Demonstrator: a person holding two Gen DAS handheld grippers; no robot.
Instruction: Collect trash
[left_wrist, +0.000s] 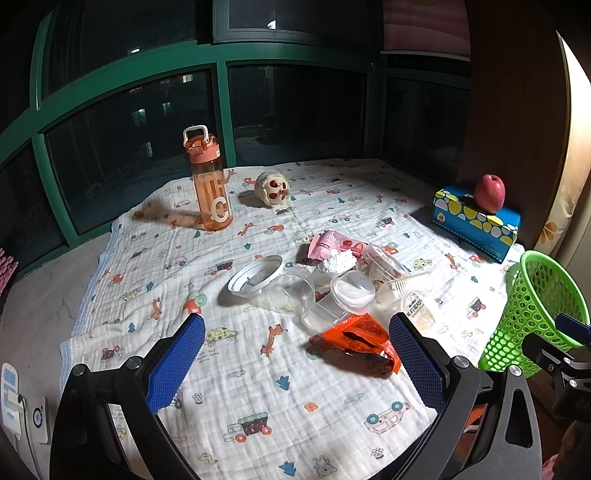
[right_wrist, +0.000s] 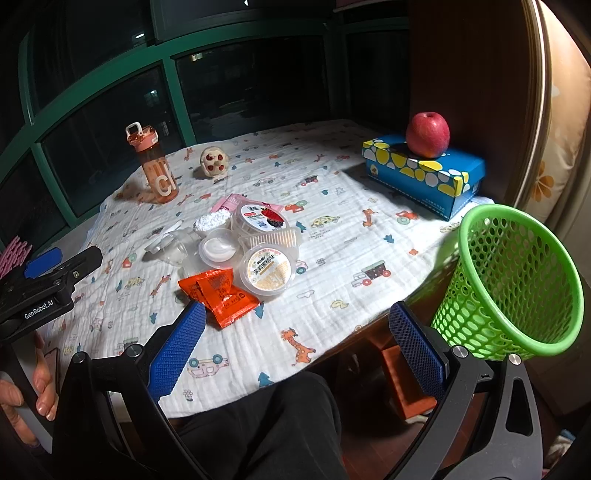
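Observation:
A heap of trash lies mid-table: an orange wrapper (left_wrist: 360, 341) (right_wrist: 218, 291), clear plastic cups and lids (left_wrist: 291, 286) (right_wrist: 218, 249), a jelly cup with a yellow label (left_wrist: 419, 306) (right_wrist: 267, 271), a pink packet (left_wrist: 332, 243) and a white foam lump (left_wrist: 338, 262). A green mesh basket (left_wrist: 535, 314) (right_wrist: 513, 280) stands at the table's right edge. My left gripper (left_wrist: 297, 362) is open and empty, just short of the orange wrapper. My right gripper (right_wrist: 297, 347) is open and empty over the table's near edge, left of the basket.
An orange water bottle (left_wrist: 208, 184) (right_wrist: 155, 166) and a small skull-like toy (left_wrist: 272, 188) stand at the back. A red apple (right_wrist: 427, 134) rests on a blue tissue box (right_wrist: 424, 173) at the right. A printed cloth (left_wrist: 258, 369) covers the table. Windows behind.

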